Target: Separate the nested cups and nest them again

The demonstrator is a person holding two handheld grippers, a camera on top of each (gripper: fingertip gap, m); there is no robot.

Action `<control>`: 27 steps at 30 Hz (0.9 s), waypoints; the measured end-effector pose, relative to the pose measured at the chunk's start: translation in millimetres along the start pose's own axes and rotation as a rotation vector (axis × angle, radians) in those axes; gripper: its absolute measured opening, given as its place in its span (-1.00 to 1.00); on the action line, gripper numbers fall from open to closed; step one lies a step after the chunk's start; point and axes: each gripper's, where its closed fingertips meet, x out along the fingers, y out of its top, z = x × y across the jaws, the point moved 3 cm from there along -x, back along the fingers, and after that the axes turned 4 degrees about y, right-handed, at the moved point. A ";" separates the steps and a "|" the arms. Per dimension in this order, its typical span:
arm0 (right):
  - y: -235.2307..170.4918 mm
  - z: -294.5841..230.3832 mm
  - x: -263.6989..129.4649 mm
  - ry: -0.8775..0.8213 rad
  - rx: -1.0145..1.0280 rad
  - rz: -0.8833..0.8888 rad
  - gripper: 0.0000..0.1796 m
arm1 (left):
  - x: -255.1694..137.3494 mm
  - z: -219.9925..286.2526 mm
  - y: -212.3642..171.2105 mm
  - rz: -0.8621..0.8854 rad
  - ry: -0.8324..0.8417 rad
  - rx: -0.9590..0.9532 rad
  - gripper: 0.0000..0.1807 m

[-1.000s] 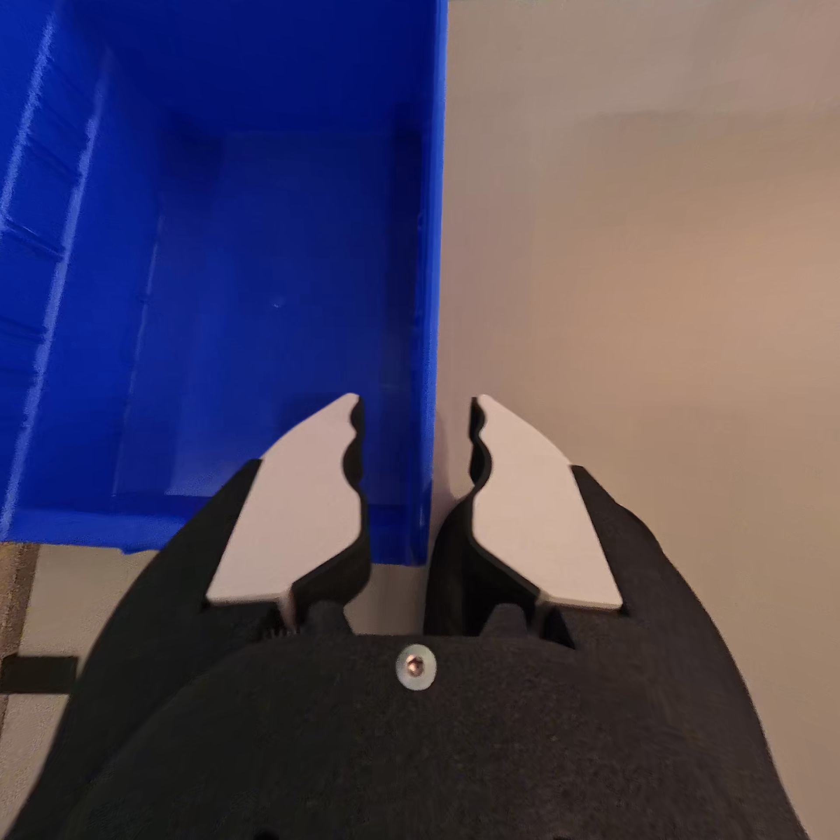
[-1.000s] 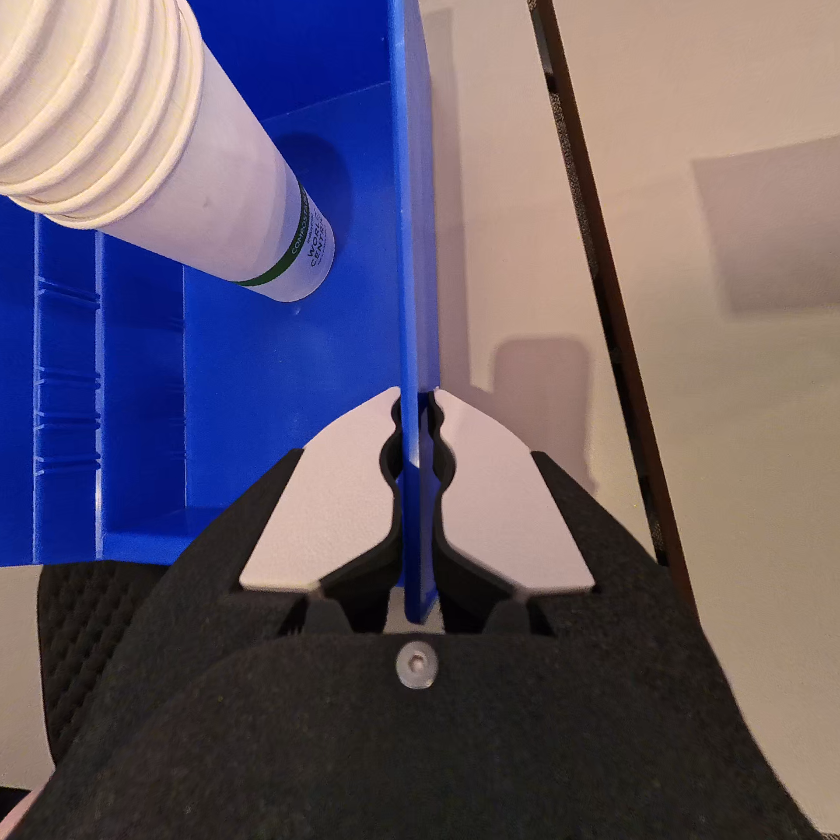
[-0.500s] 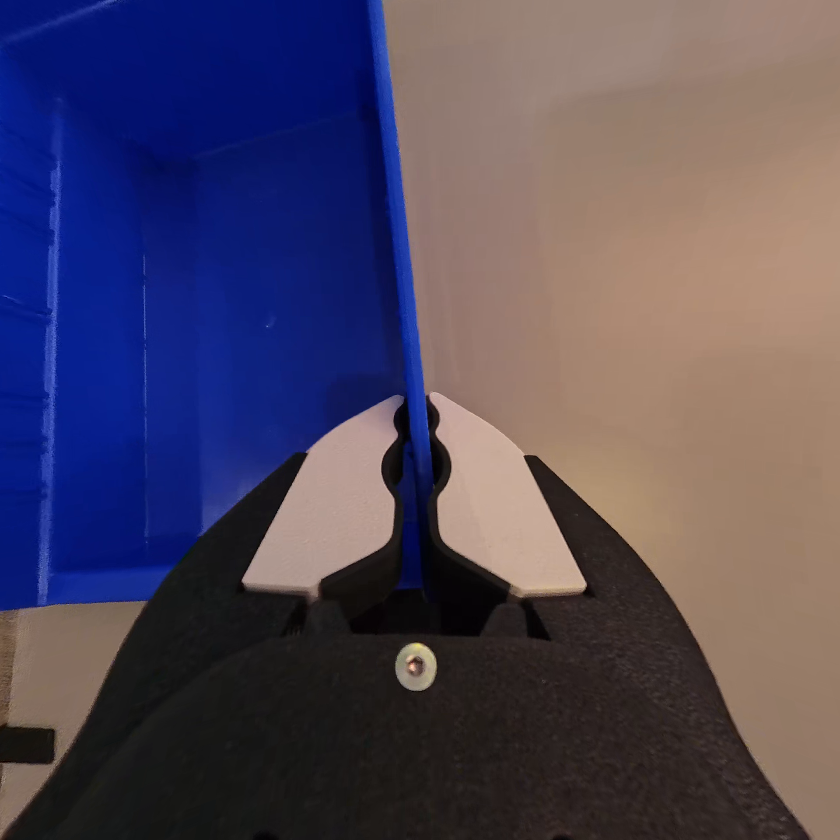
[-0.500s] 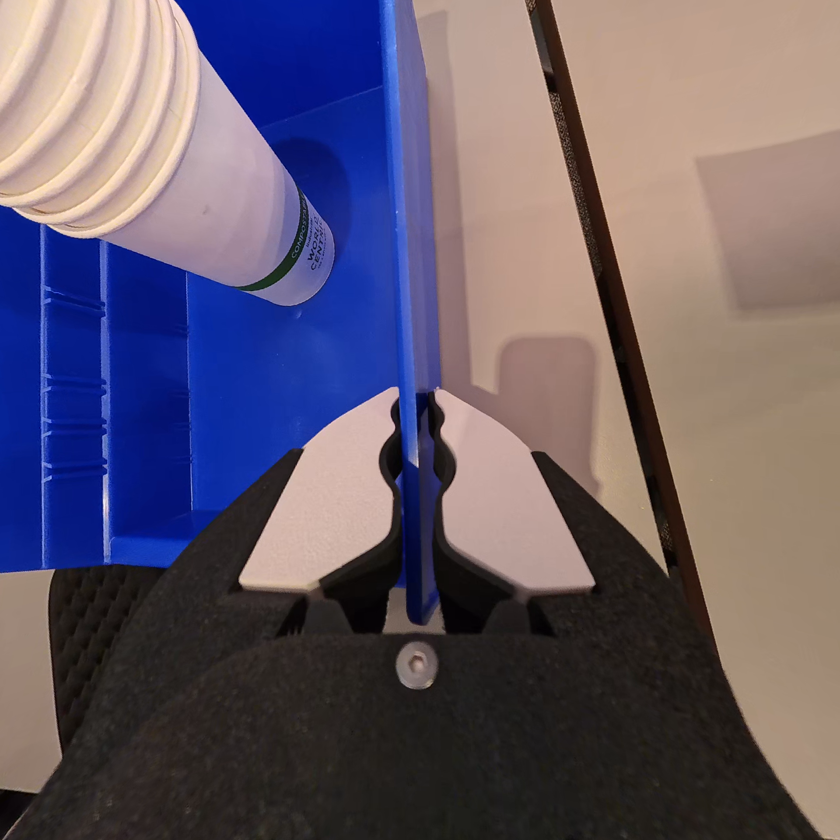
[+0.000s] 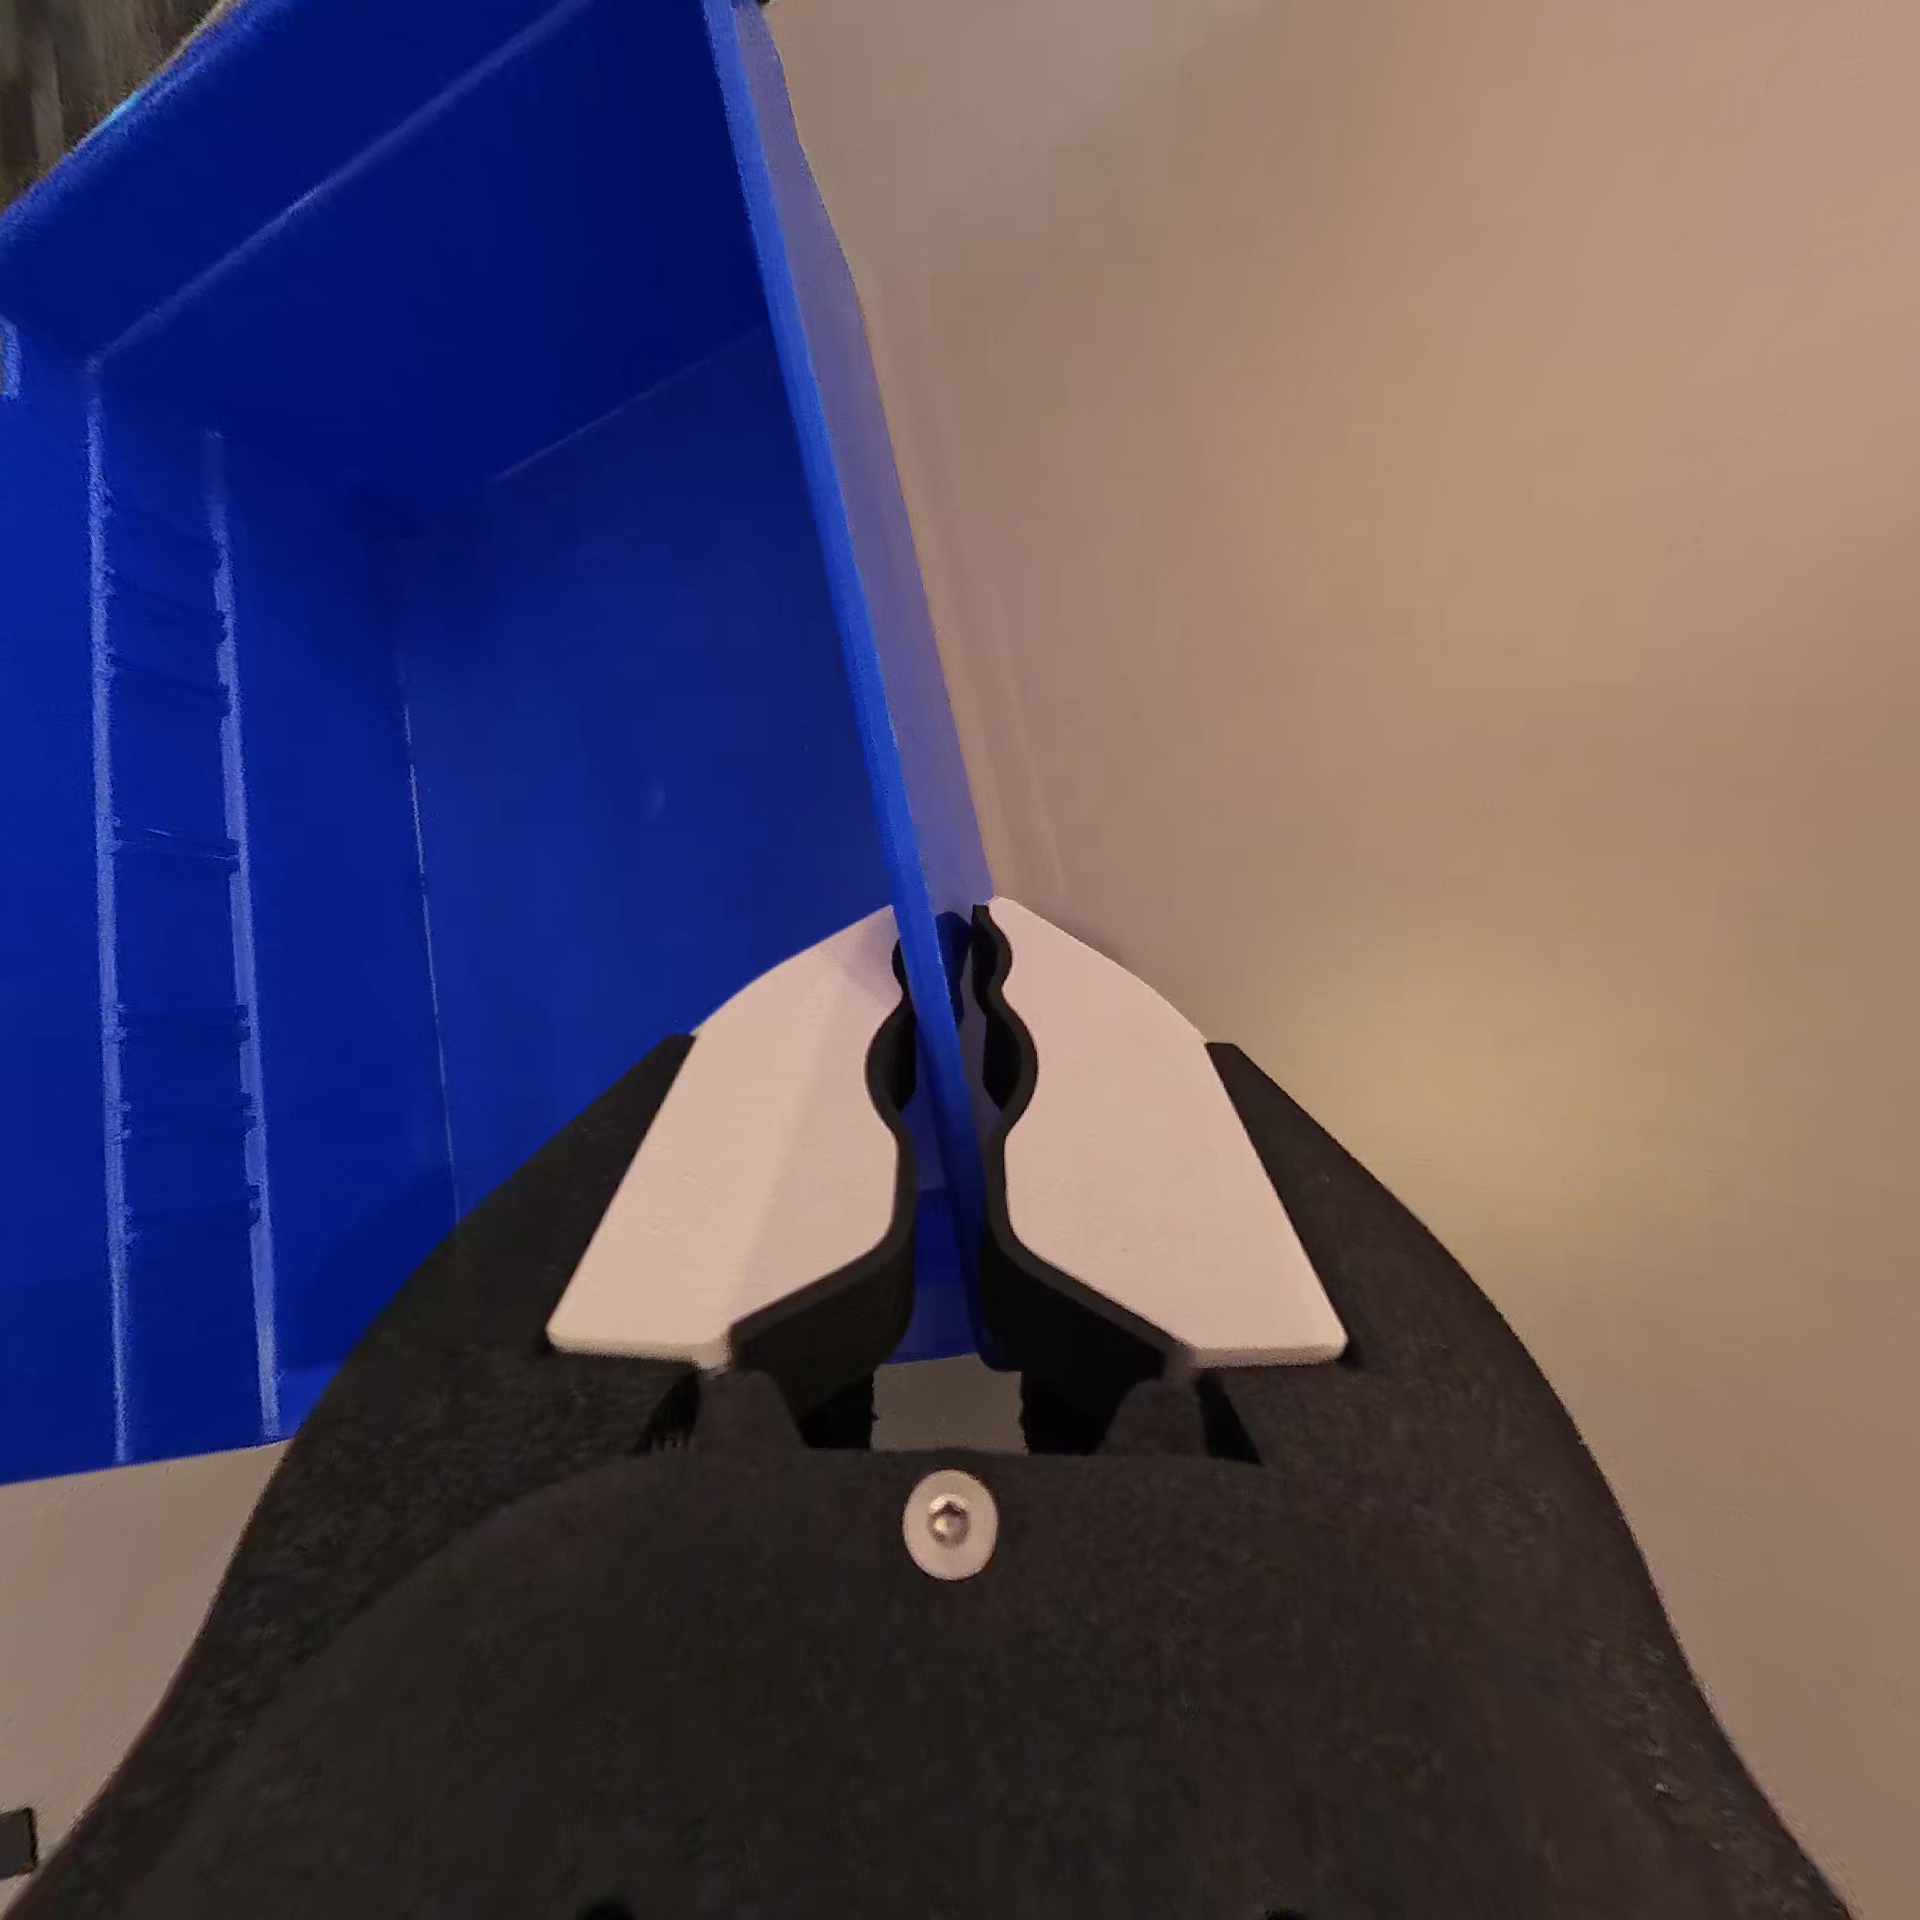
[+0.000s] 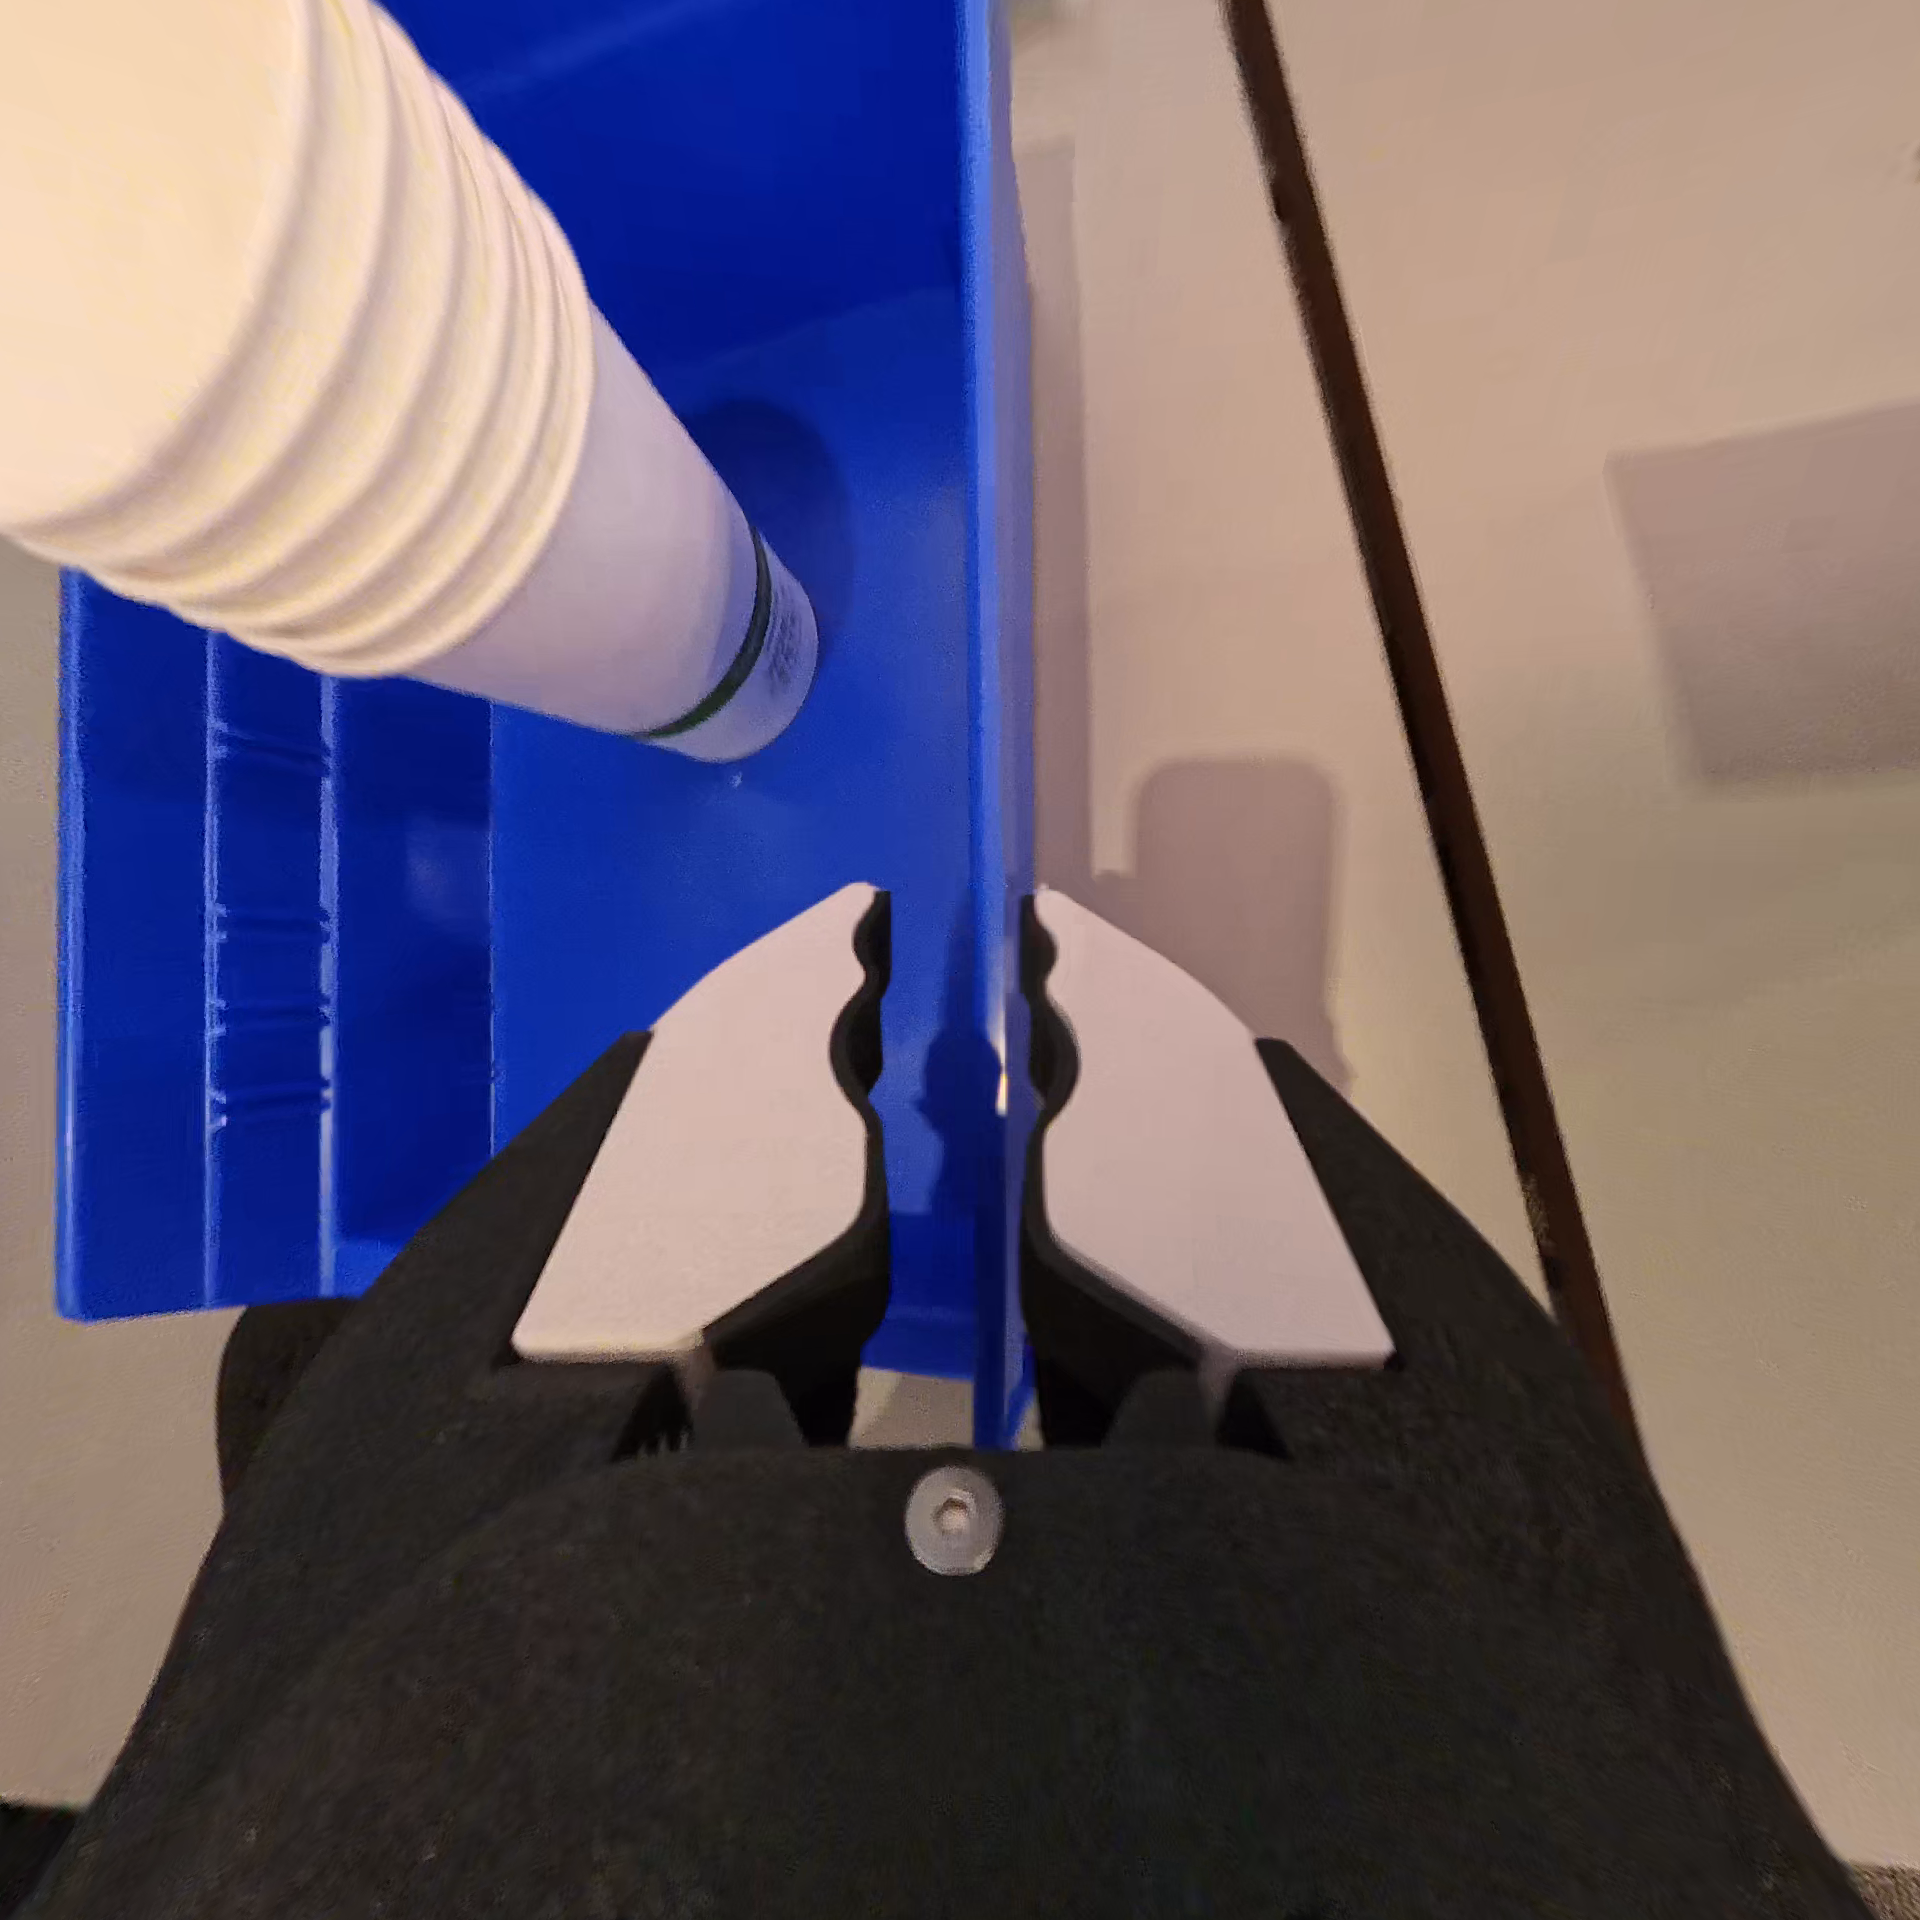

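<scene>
In the left wrist view, the left gripper is closed on the right-hand side wall of a blue bin; the thin wall edge runs straight up between the two white fingers, pinched with almost no gap. The bin appears tilted, its wall leaning off toward the upper left, and the part of its inside seen here holds nothing. The pale bench fills the right half of the view.

In the right wrist view, the right gripper straddles a side wall of the same blue bin, but its jaws are parted: the right finger sits against or just beside the wall, while the left finger stands clear of it inside the bin. The picture is slightly blurred, so real contact on the right side is hard to judge. A stack of nested cups, white paper with a dark green band near the base, stands inside the bin, its bottom on the bin floor. A dark strip crosses the light bench diagonally to the right
</scene>
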 end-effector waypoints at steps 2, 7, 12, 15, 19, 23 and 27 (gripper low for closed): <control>12.1 5.5 -6.5 -0.067 -0.026 -0.009 -0.65 | -6.8 18.4 3.3 0.009 -0.016 0.039 -0.92; 45.8 9.5 7.7 -0.066 -0.120 -0.174 -0.57 | -18.1 56.0 12.6 0.040 -0.059 0.095 -0.91; 50.8 10.5 37.2 -0.063 -0.122 -0.254 -0.73 | -22.5 89.3 25.1 0.063 -0.102 0.109 -0.77; 45.2 17.2 47.2 -0.131 -0.121 -0.312 -0.69 | -23.5 110.2 34.7 0.075 -0.119 0.150 -0.67; 34.2 17.5 59.1 -0.167 -0.110 -0.401 -0.70 | -24.7 137.5 47.3 0.094 -0.176 0.175 -0.53; 22.9 12.3 64.8 -0.154 -0.110 -0.481 -0.94 | -39.6 153.3 51.5 0.157 -0.285 0.139 -0.33; 21.0 11.3 64.2 -0.103 -0.065 -0.480 -0.94 | -68.8 144.1 47.8 0.239 -0.399 0.063 -0.23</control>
